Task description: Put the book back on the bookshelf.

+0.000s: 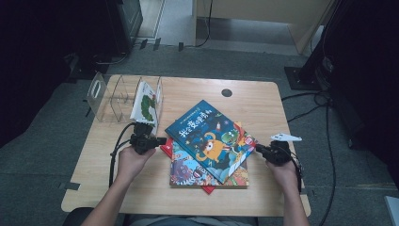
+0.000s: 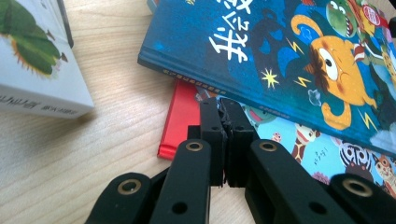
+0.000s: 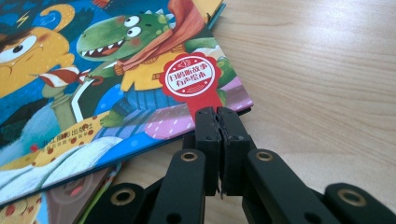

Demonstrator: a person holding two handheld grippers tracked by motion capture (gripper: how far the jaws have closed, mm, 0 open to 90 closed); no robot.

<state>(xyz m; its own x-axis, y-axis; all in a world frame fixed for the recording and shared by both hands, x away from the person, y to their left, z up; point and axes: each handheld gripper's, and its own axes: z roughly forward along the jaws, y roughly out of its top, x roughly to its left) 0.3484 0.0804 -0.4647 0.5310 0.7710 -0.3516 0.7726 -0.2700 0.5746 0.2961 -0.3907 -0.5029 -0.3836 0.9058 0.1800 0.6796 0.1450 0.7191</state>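
Left tongs [image 2: 223,109]: jaws pressed together with nothing between them, tips resting low over the surface [image 1: 263,101] just beside the left edge of the book stack, in front of the thin red book [image 2: 180,116] at the bottom. In the high view the left tongs [image 1: 160,141] sit at the stack's left side, the left hand [image 1: 134,160] behind them.

Right tongs [image 3: 218,119]: jaws likewise closed on nothing, tips at the lower right corner of the blue picture book [image 3: 93,79], close to its edge; whether they touch it cannot be told. In the high view the right tongs [image 1: 259,148] sit at the stack's right side, with the right hand [image 1: 282,169] behind.

The blue picture book [image 1: 209,139] lies on top, turned askew over a second illustrated book [image 1: 188,169].

Farther off, at the left rear of the surface, a clear divided rack [image 1: 113,96] holds one white book [image 1: 143,103] standing in its right compartment.

Judged progress: one book appears filed; three remain flat in the stack. Neither tongs has a grip yet, so lifting the top book is still ahead.
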